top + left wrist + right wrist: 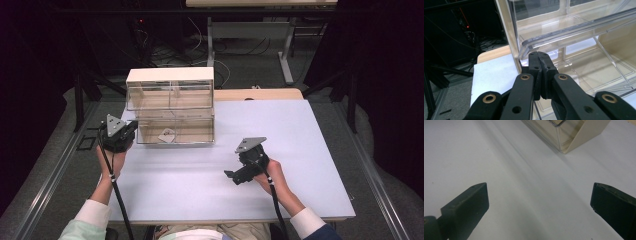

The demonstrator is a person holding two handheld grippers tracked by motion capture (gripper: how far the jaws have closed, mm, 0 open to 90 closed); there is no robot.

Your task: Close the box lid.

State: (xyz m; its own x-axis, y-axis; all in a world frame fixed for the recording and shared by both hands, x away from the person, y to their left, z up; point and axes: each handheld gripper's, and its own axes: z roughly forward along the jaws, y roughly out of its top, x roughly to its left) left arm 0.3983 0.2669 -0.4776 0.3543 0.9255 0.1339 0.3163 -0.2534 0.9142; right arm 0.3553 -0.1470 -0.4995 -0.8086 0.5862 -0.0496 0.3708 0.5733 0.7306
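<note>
1. The drawer cabinet (170,106) is set at the table's (300,150) far left.
2. The left gripper (539,57) is pressed closed, empty, at its left corner.
3. The right gripper (537,202) is held wide open, empty, above bare tabletop.

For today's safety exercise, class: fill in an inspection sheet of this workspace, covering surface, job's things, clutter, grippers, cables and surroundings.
Surface: white table, bare at the front.
Job's things: clear drawer cabinet; lower drawer pulled out, a small pale item inside.
Clutter: nothing seen.
Grippers: left gripper shut, at the cabinet's left front corner; right gripper open over bare table.
Cables: one black cable trails from each gripper.
Surroundings: dark floor, a desk frame and loose wires behind.
</note>
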